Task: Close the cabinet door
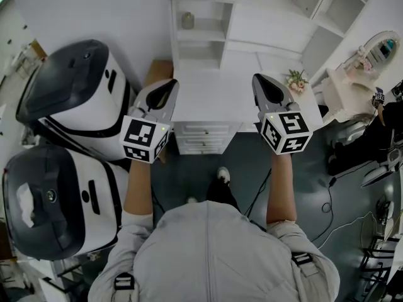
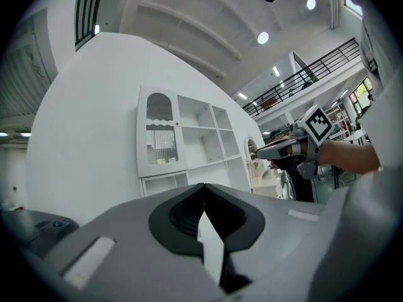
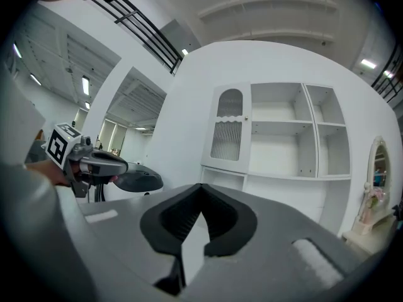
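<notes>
Jaws together; cabinet door point(image 3: 228, 131) upright, tall

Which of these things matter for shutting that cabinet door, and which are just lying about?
For the job: cabinet door, white cabinet, left hand-held gripper, right hand-held gripper.
Lying about: white-and-black machines, flowers, oval mirror, shelf bottle.
</notes>
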A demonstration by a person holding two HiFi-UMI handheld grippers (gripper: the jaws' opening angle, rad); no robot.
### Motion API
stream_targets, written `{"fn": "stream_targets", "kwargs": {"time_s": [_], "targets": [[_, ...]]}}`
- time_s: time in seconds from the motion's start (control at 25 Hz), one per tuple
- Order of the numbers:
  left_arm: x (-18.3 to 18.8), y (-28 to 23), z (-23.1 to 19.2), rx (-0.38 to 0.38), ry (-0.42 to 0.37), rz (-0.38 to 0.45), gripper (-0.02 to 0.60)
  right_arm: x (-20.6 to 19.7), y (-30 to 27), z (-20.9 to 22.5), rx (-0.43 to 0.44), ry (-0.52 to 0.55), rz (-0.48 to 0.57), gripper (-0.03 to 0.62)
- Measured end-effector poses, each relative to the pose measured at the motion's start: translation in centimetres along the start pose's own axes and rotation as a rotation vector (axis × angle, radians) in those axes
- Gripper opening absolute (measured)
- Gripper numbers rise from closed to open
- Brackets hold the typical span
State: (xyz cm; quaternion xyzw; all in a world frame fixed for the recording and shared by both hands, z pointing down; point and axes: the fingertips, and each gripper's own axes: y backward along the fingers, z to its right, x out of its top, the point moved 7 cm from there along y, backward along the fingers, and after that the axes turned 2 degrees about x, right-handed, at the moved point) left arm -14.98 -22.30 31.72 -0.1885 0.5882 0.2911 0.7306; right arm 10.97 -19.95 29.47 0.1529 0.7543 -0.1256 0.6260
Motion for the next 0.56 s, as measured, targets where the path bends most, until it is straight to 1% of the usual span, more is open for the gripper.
{"fn": "stream_targets", "kwargs": {"time_s": [0.2, 0.56], "targets": [[-0.07, 0.06, -0.03, 0.0, 0.009, 0.0, 0.017, 0.26, -0.03, -0.16, -0.001, 0.025, -0.006, 0.0], [-0.28, 0.26, 0.09, 0.001, 0.016, -0.006, 0.017, 0.31, 0.11, -0.42, 0.009, 0.027, -0.006, 0.0]]}}
